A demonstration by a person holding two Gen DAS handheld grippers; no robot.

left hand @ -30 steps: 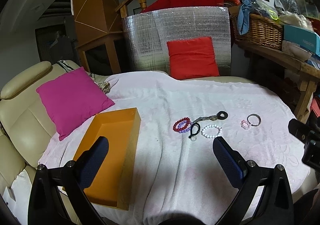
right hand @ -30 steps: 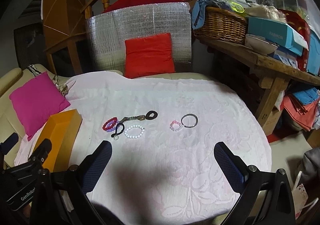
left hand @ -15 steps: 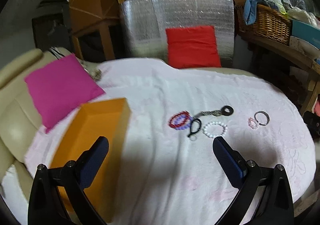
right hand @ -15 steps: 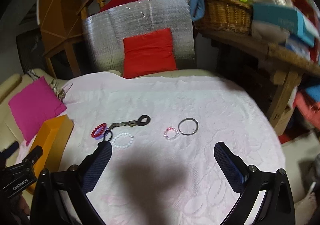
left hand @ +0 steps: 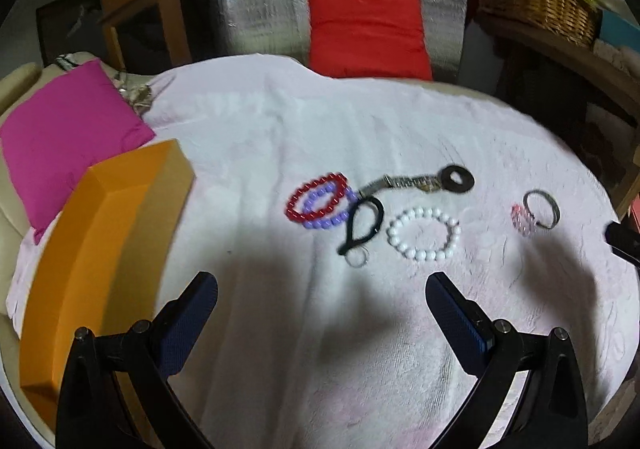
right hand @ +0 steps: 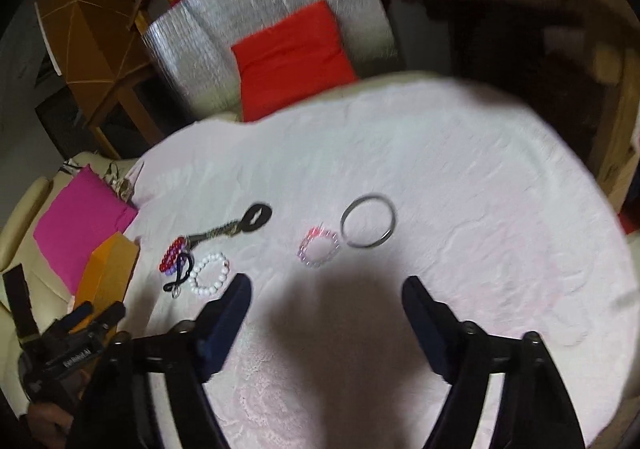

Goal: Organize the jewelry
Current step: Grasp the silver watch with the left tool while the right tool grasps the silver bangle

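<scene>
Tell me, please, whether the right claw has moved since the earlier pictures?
Yes. The right claw has moved forward and down toward the silver bangle and pink bead bracelet, which now lie closer to its open fingertips.

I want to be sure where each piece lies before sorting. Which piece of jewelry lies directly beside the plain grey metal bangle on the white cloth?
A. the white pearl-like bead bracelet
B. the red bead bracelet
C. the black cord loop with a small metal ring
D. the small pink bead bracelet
D: the small pink bead bracelet lies right next to the plain grey metal bangle, while the other pieces are grouped apart toward the orange box.
</scene>
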